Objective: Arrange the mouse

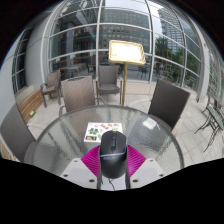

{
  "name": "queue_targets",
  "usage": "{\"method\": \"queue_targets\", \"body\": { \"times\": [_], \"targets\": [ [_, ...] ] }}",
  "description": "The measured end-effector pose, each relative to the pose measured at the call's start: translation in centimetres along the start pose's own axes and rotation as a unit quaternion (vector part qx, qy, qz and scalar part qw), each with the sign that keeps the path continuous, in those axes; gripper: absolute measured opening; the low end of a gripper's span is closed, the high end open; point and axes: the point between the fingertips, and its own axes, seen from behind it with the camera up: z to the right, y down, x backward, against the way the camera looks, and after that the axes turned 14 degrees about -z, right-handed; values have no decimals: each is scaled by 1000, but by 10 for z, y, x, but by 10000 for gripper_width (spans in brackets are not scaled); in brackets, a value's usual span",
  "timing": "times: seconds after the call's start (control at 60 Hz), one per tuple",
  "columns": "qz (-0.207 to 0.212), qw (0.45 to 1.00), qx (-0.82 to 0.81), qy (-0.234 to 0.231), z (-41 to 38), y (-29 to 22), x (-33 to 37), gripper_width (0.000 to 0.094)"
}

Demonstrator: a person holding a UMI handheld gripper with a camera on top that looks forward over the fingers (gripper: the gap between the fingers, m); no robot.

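From the gripper view, a black mouse (pixel 113 150) sits on the round glass table (pixel 60 140) between the pink pads (pixel 134 160) of the gripper (pixel 113 165), whose fingers press its sides, with chairs (pixel 78 93) beyond.

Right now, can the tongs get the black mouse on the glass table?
Probably yes. The tongs are already around the black mouse, which sits between the pink fingers on the glass table. Nothing blocks it. I can't tell whether they are squeezing it yet.
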Motion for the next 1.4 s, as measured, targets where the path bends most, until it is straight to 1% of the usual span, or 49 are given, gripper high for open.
{"method": "queue_targets", "body": {
  "times": [0.067, 0.083, 0.117, 0.133, 0.2, 0.233, 0.333, 0.367, 0.4, 0.433, 0.533, 0.583, 0.617, 0.667, 0.7, 0.75, 0.8, 0.883, 1.017, 1.1, 1.217, 1.283, 1.4],
  "targets": [
    [-48, 999, -1, -13, -2, 50, -36, 325],
    [-60, 998, -4, -18, -5, 51, -43, 325],
    [-78, 997, -3, -23, -11, 103, -61, 325],
    [-85, 996, -5, -26, -13, 96, -66, 325],
    [-114, 993, -6, -44, -28, 123, -87, 326],
    [-123, 991, -7, -52, -36, 145, -95, 325],
    [-143, 988, 4, -63, -48, 172, -112, 327],
    [-128, 990, 9, -56, -48, 169, -113, 328],
    [-127, 990, 5, -54, -49, 173, -115, 339],
    [-121, 991, 5, -52, -49, 172, -114, 371],
    [-120, 992, 17, -46, -49, 171, -116, 458],
    [-123, 991, 21, -48, -50, 171, -119, 485],
    [-125, 990, 25, -53, -52, 170, -115, 544],
    [-130, 989, 34, -61, -56, 170, -110, 690],
    [-129, 989, 36, -65, -58, 168, -106, 766],
    [-118, 990, 36, -64, -57, 156, -94, 819],
    [-106, 992, 32, -60, -55, 146, -84, 832],
    [-91, 994, 28, -45, -50, 129, -45, 856],
    [-59, 997, 17, -38, -46, 104, 18, 855],
    [-40, 999, 15, -30, -44, 96, 59, 856],
    [-25, 999, 18, -13, -39, 99, 104, 852],
    [-23, 999, 23, -6, -39, 104, 124, 852],
    [-10, 1000, 13, -4, -41, 116, 155, 855]
  ]
}}
